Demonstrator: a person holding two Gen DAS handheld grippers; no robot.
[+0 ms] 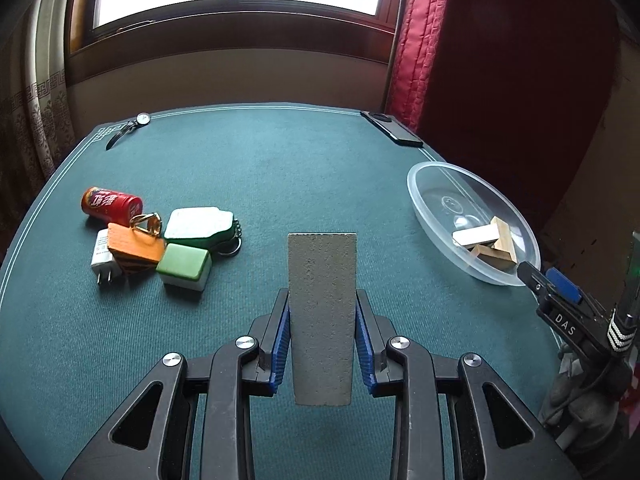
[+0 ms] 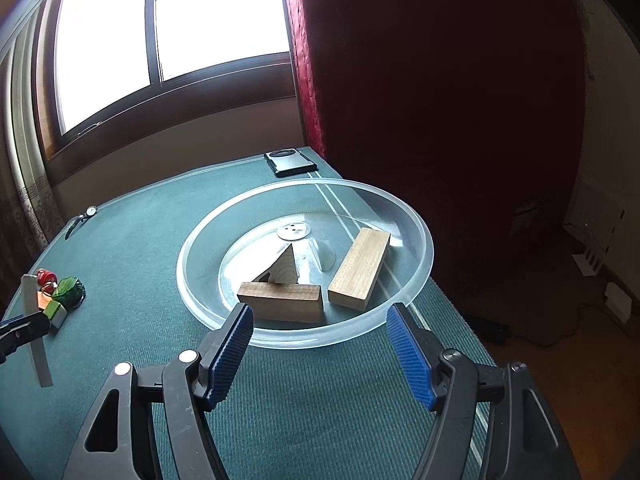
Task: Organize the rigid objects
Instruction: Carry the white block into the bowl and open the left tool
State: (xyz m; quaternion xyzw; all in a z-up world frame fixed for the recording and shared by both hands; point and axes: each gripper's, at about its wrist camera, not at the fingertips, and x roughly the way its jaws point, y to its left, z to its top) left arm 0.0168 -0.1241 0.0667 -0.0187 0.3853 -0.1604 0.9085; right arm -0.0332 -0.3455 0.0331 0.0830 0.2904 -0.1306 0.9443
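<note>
My left gripper [image 1: 322, 300] is shut on a flat grey stone-like slab [image 1: 322, 312], which sticks out forward above the green table [image 1: 280, 168]. In the right wrist view the same grey slab [image 2: 34, 328] shows edge-on at the far left. My right gripper [image 2: 320, 316] stands open at the near rim of a clear plastic bowl [image 2: 424, 248], nothing between its fingers. Three wooden blocks lie in the bowl: a long pale block [image 2: 360, 270], a darker block [image 2: 282, 302] and a triangular piece [image 2: 286, 268]. The clear bowl [image 1: 432, 200] is at the right in the left wrist view.
A pile sits at the left: a red can [image 1: 110, 205], an orange block [image 1: 134, 246], a white plug [image 1: 103, 258], a green-and-white tile [image 1: 185, 266], a white-topped green keyring piece [image 1: 196, 222]. A wristwatch [image 1: 132, 126] and a black phone [image 1: 394, 129] lie at the far edge.
</note>
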